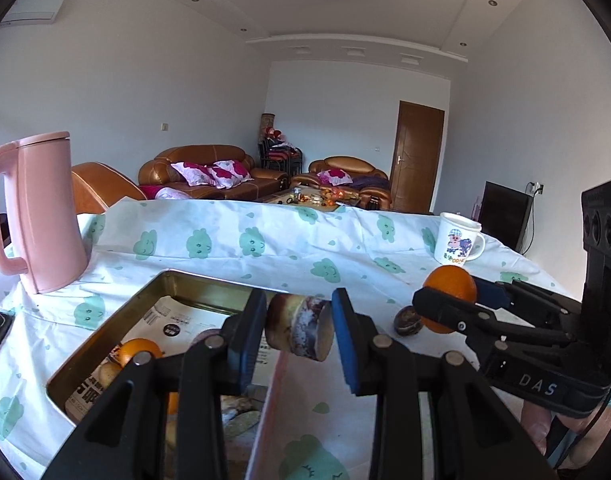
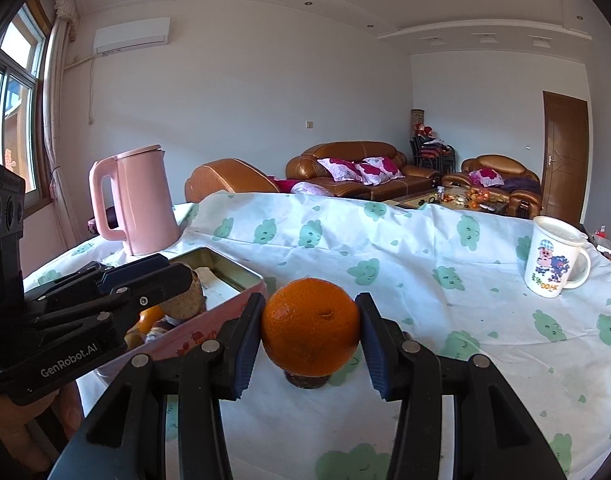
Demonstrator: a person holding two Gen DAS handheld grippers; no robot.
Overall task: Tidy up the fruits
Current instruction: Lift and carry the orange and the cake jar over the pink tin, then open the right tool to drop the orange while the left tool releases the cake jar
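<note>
The left tongs (image 1: 299,334) are partly open, with a short brown-and-white mottled chunk of fruit (image 1: 299,330) between the blue pads; the left pad touches it while a thin gap shows on the right side, so whether it is firmly gripped cannot be told. This chunk hangs above the near right rim of a gold-lined metal tin (image 1: 177,284), whose outer wall looks pink with a red print in the right wrist view. Inside the tin lie a small orange (image 1: 139,350), some pale brownish pieces and a printed paper sheet (image 1: 185,320) with dark writing too small to read. The right tongs (image 2: 310,332) are closed around a large orange (image 2: 310,330), both pads pressed to its sides, lifted just above a dark round fruit (image 2: 307,380) that sits on the desk (image 2: 485,340) directly under it; the same dark fruit shows in the left wrist view beside the tin. The right tool's body reads "DAS" in white, and the left tool's body reads "GenRobot.AI". The desk wears a white cloth (image 1: 265,248) printed with green smiling clouds. A pink kettle (image 1: 37,216) stands at the far left behind the tin, and a white lidded mug (image 2: 555,258) with a cartoon pig and the coloured letters "OOHK" stands far right.
</note>
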